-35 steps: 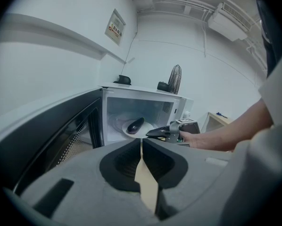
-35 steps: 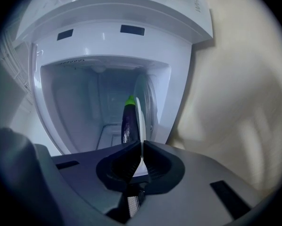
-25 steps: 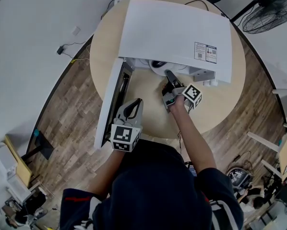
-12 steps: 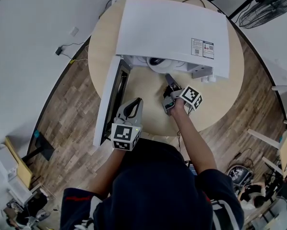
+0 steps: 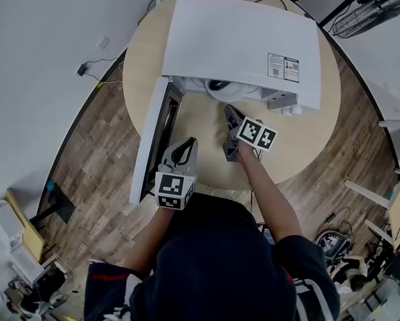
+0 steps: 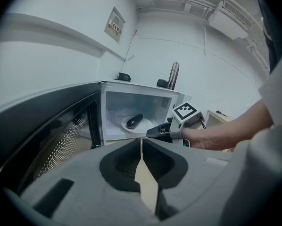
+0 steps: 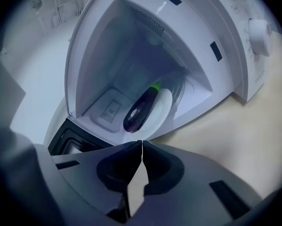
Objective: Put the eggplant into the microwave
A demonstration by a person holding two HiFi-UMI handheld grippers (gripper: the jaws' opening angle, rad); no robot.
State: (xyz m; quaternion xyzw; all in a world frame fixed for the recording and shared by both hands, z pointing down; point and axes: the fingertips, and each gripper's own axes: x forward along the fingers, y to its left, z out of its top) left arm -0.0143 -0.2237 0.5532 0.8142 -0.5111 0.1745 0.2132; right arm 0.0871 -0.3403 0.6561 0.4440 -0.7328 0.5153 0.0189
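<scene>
Resting inside the microwave (image 7: 131, 46), the eggplant (image 7: 141, 108) is free; the right gripper (image 7: 142, 144) has just closed, empty. Probably only the open door (image 5: 153, 139) remains.

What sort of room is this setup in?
Probably an office or lab, not a kitchen: the microwave sits on a round table, with a standing fan and cable clutter on the wood floor.

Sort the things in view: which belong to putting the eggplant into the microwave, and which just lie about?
Job: dark purple eggplant on round white plate; white box-shaped microwave, door open.
Lying about: black floor fan; small black plug.
</scene>
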